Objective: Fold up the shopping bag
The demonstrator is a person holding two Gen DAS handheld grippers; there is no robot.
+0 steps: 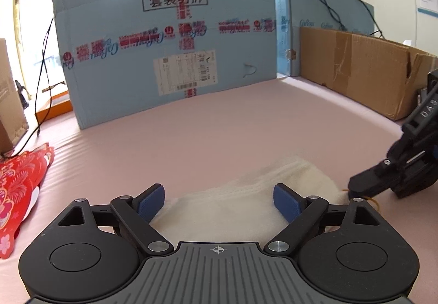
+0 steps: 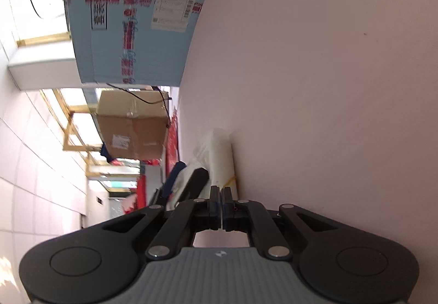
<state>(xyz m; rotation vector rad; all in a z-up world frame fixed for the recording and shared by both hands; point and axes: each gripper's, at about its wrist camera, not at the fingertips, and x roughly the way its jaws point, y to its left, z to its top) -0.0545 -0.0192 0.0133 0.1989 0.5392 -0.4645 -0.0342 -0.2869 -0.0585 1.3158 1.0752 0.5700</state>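
Note:
The white shopping bag (image 1: 246,194) lies folded on the pink table, just ahead of my left gripper (image 1: 219,198), which is open and empty with its blue pads on either side of the bag's near edge. My right gripper (image 1: 356,189) comes in from the right, tipped on its side, its tips at the bag's right end by a yellow band (image 1: 371,198). In the right wrist view its jaws (image 2: 219,191) are closed together at the end of the bag (image 2: 219,156), next to the yellow band (image 2: 230,180). Whether they pinch bag material is hidden.
A large blue carton (image 1: 169,57) stands at the back of the table. A brown cardboard box (image 1: 364,68) stands at the right. A red patterned bag (image 1: 19,194) lies at the left edge. Black cables (image 1: 43,63) hang at the left.

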